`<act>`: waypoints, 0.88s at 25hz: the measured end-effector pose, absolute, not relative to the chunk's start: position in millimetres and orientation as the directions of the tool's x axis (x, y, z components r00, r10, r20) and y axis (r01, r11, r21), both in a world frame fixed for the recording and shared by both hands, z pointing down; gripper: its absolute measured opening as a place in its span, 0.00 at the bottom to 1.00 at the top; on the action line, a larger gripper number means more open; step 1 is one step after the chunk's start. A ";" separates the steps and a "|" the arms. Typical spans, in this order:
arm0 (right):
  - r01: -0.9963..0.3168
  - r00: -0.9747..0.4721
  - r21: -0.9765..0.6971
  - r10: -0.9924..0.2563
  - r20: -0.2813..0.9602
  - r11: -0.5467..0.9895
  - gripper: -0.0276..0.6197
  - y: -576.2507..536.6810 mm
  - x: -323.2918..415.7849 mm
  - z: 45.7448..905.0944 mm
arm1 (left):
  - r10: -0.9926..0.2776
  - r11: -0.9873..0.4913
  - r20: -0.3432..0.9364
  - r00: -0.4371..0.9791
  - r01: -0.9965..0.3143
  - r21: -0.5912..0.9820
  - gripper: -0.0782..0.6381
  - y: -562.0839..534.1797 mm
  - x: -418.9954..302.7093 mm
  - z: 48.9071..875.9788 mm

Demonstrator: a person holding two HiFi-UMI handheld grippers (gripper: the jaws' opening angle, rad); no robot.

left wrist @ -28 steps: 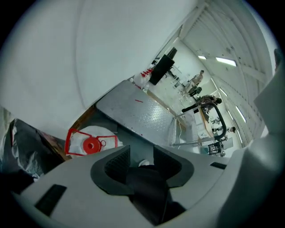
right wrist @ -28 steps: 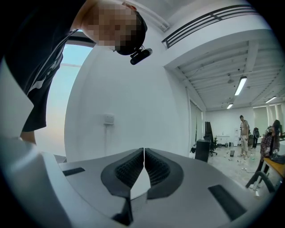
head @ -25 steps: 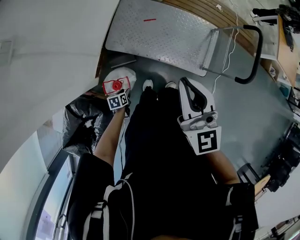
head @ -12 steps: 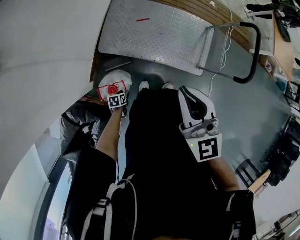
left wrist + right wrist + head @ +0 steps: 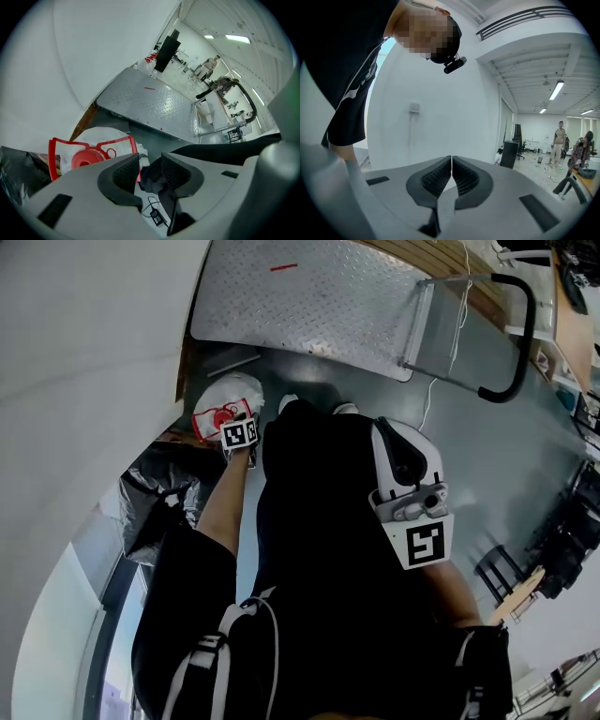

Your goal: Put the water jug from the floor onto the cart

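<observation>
My left gripper's (image 5: 150, 161) jaws are spread. Between them I see only dark clothing and a small adapter (image 5: 156, 215) with its cable on the floor. The red handle of the water jug (image 5: 101, 140) runs right at the tip of one jaw, though I can't tell if they touch. The jug stands on the grey floor (image 5: 469, 456), near the corner of the cart (image 5: 309, 296). The cart's bare diamond-plate deck lies just beyond the jug, with its black push handle (image 5: 525, 334) at the far end. A curved white wall (image 5: 84, 362) and a crumpled black bag (image 5: 159, 484) close in on the jug's other side.

My right gripper's (image 5: 451, 161) jaws are pressed together on nothing, pointing up at a white wall and an open office hall.

The left forearm (image 5: 220, 502) reaches straight down to the jug. The right gripper hangs near the waist, well apart from it.
</observation>
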State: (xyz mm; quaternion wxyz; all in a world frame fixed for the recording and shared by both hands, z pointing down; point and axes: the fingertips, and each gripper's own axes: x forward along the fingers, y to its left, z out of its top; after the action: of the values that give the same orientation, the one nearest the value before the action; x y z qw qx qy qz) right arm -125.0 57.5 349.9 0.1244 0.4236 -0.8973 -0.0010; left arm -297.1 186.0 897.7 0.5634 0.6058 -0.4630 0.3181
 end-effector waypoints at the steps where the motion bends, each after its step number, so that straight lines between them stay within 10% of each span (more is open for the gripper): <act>1: -0.758 -0.614 0.102 -0.757 0.226 0.645 0.07 58.1 -124.8 352.2 | -0.202 0.072 0.909 0.365 -0.920 0.385 0.33 187.2 -298.4 900.2; 22: -0.754 -0.622 0.040 -0.733 0.275 0.655 0.07 41.4 -137.0 425.5 | -0.135 0.113 0.939 0.316 -0.937 0.331 0.33 178.0 -303.6 969.8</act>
State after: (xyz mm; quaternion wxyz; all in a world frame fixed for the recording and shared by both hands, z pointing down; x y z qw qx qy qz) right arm -137.0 41.4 425.5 0.1346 0.4133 -0.8997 0.0396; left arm -303.6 178.0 969.8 0.5782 0.5689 -0.4711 0.3466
